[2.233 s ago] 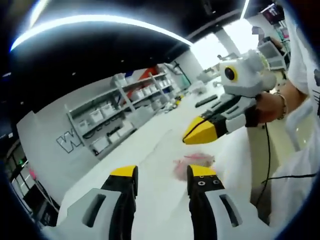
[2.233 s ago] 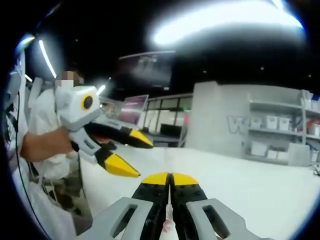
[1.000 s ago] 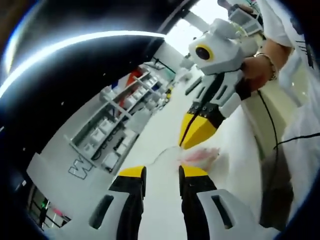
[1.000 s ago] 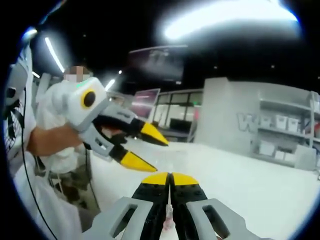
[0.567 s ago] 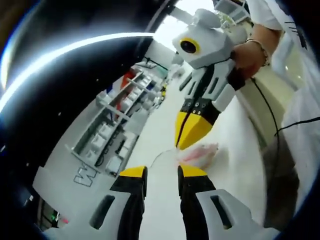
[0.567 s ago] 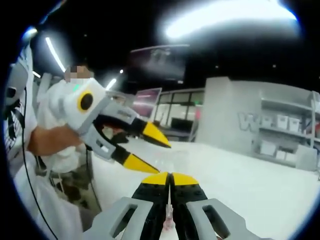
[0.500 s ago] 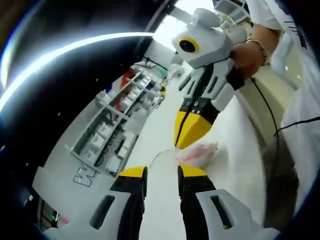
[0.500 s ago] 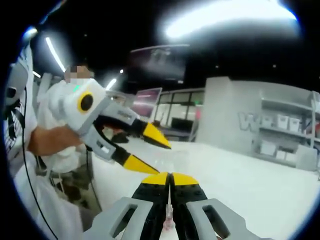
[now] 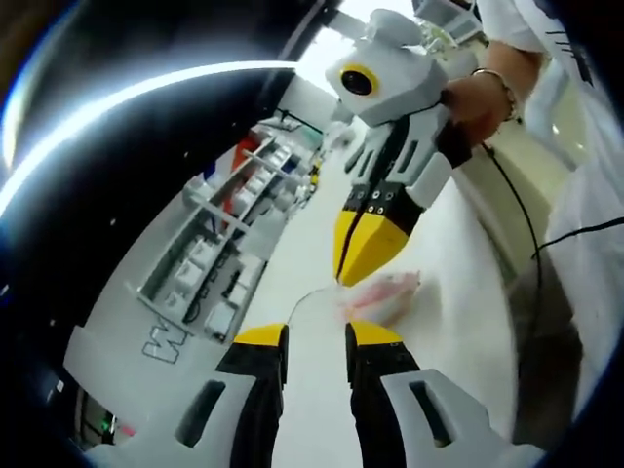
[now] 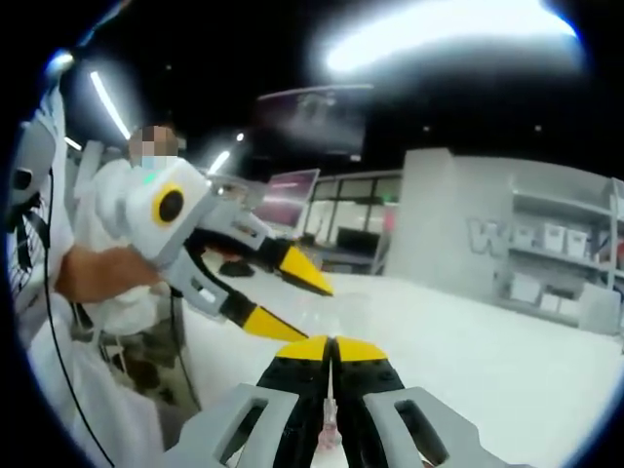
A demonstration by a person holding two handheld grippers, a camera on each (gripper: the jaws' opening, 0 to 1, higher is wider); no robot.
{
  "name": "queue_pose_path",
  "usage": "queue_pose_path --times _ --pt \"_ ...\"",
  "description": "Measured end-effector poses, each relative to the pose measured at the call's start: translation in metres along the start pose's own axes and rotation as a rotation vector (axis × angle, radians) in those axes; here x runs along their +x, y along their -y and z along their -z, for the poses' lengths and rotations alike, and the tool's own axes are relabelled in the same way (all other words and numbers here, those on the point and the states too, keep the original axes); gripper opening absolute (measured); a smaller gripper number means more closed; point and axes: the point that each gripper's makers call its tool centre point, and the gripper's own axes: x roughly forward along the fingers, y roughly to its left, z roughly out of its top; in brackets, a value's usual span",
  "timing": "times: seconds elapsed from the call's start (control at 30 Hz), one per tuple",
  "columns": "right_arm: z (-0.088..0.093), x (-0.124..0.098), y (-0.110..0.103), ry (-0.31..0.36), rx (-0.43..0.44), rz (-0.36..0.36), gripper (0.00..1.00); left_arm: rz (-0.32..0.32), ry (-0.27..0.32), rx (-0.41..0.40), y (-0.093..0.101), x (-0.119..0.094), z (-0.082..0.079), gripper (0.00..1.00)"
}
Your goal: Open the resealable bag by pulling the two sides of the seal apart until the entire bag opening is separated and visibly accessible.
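Note:
The resealable bag point(image 9: 388, 295), clear with pink contents, hangs just above the white table point(image 9: 312, 234). In the left gripper view my right gripper point(image 9: 343, 278) reaches down from the upper right, a hand holding it, and its yellow jaws are shut on the bag's top edge. My left gripper point(image 9: 318, 336) is open just below that edge, with nothing between its jaws. From the right gripper view, my right gripper point(image 10: 331, 343) is shut with a thin strip of the bag point(image 10: 330, 429) pinched between its jaws. My left gripper point(image 10: 289, 300) comes in from the left, open, its lower tip close to the right's tips.
Grey shelves with white bins point(image 9: 219, 263) point(image 10: 546, 268) stand past the table, beside a wall with a large letter W point(image 10: 485, 236). A person's hand and sleeve point(image 10: 93, 278) and a black cable point(image 9: 531, 244) are at the table's near side.
Both views have rolled and shifted with my hands. The two grippers have drawn closer together; my left stays open near the bag's edge, my right stays shut on it.

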Motion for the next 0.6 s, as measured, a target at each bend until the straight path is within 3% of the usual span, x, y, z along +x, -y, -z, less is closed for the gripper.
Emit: queue_pose_path --times 0.6 --pt "0.0027 0.0026 -0.0039 -0.020 -0.006 -0.019 0.00 -0.002 -0.018 0.072 -0.0016 -0.0003 0.0057 0.13"
